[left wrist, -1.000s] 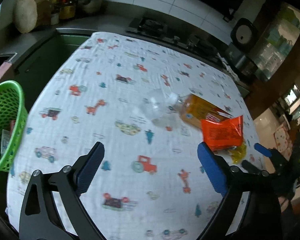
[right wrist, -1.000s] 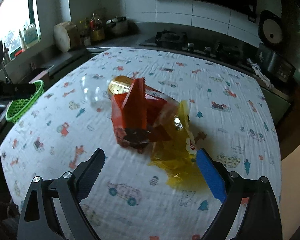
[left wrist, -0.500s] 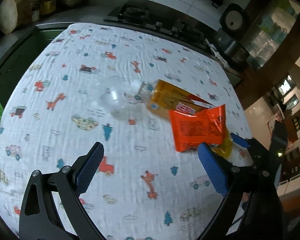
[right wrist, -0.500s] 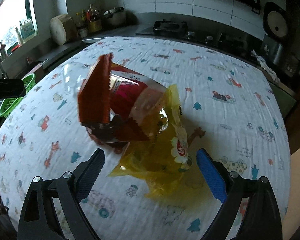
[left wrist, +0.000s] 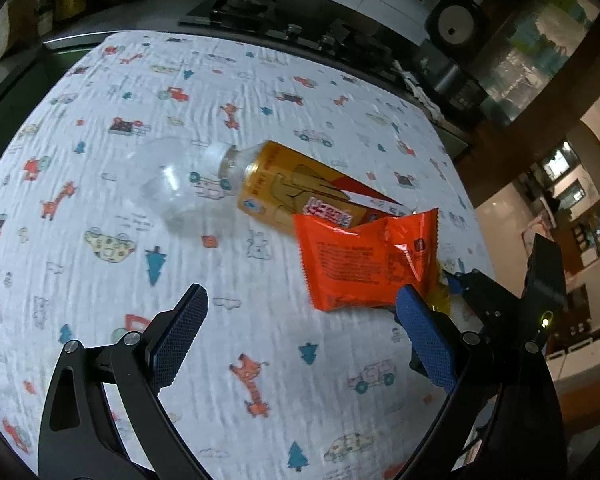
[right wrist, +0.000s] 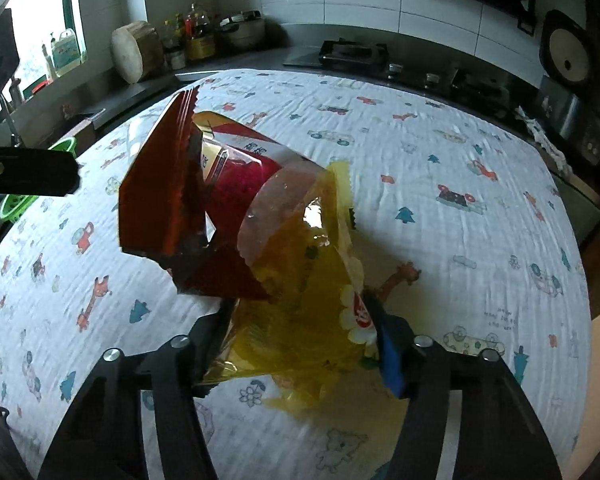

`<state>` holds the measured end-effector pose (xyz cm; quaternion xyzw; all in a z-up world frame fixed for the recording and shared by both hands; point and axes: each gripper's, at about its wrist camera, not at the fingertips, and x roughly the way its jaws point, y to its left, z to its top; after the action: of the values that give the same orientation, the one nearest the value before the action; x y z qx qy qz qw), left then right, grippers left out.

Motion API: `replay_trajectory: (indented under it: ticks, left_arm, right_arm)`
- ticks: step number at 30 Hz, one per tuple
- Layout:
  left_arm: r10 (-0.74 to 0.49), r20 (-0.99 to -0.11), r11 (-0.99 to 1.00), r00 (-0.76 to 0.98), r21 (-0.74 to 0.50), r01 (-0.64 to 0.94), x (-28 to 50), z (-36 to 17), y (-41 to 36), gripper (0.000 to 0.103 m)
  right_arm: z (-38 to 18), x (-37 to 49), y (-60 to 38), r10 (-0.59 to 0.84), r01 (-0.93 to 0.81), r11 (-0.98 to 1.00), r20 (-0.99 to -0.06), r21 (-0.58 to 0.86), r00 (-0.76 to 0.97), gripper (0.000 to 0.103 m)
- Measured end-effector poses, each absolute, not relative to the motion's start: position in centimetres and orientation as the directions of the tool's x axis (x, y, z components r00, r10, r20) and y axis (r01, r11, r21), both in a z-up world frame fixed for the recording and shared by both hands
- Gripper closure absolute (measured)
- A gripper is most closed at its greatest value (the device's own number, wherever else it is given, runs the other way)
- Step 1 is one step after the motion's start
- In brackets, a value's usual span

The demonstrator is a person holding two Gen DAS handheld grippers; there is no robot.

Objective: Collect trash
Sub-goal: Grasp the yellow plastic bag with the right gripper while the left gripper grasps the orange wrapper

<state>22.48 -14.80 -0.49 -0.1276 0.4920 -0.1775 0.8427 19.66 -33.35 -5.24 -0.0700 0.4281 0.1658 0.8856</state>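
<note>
Yellow wrapper (right wrist: pixel 300 320) btwn closing right tool (right wrist: pixel 296 320) pads, prob. pinched, on tablecloth (right wrist: pixel 460 240)

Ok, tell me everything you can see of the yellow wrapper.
The yellow wrapper is a crinkled, translucent plastic bag with a red-and-white logo and a serrated edge. It lies crumpled on the printed cloth, against the orange packet and bottle. The right tool is closing on it, fingers at both sides.
</note>
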Motion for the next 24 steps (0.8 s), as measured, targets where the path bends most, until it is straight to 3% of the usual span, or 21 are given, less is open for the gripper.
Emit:
replay_trajectory:
  ticks: [24]
  left_arm:
    - [-0.570,-0.719,0.821,0.397,-0.510,0.256,22.6,-1.0,-17.3,0.007]
  right_arm:
    - [-2.9,16.1,-32.8,0.309,-0.358,0.929,-0.722,0.091,0.619,0.053]
